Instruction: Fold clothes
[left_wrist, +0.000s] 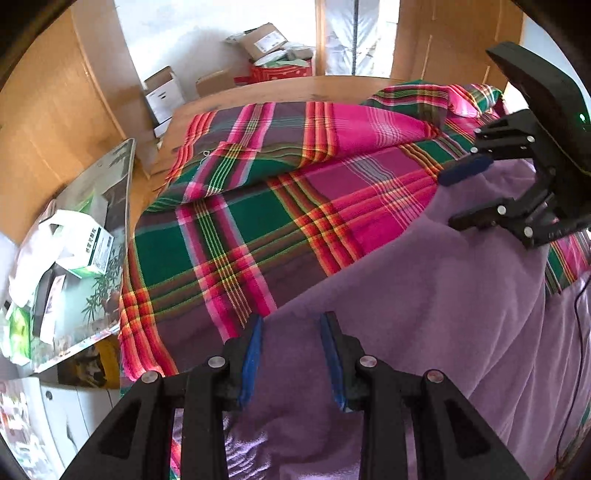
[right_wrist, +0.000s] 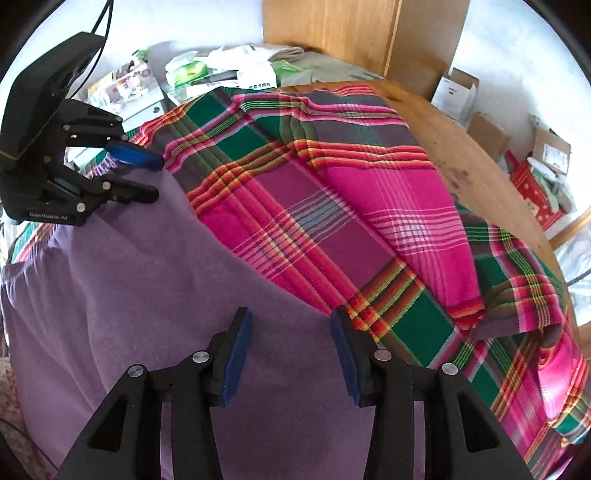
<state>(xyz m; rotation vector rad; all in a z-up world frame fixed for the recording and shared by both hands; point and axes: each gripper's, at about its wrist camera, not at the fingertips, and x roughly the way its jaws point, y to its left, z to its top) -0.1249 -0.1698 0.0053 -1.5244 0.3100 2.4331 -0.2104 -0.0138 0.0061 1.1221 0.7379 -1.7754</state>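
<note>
A purple fleece garment (left_wrist: 424, 295) (right_wrist: 147, 295) lies spread on a bright plaid blanket (left_wrist: 240, 229) (right_wrist: 314, 206) that covers a wooden table (left_wrist: 295, 88) (right_wrist: 461, 158). My left gripper (left_wrist: 292, 317) (right_wrist: 158, 176) hovers open over the garment's edge nearest the blanket, with cloth showing between its blue pads (left_wrist: 253, 354) but not pinched. My right gripper (right_wrist: 290, 314) (left_wrist: 448, 201) is open too, just above another stretch of that same edge, nothing held between its pads (right_wrist: 236, 354). The two grippers face across the garment toward the blanket.
A side table (left_wrist: 110, 192) (right_wrist: 147, 103) piled with small boxes and bags stands beside the blanket. Cardboard boxes (left_wrist: 258, 40) (right_wrist: 487, 136) sit on the floor beyond the wooden table. A wooden cabinet (right_wrist: 351, 33) stands behind it. A thin cable (left_wrist: 576, 332) trails over the garment.
</note>
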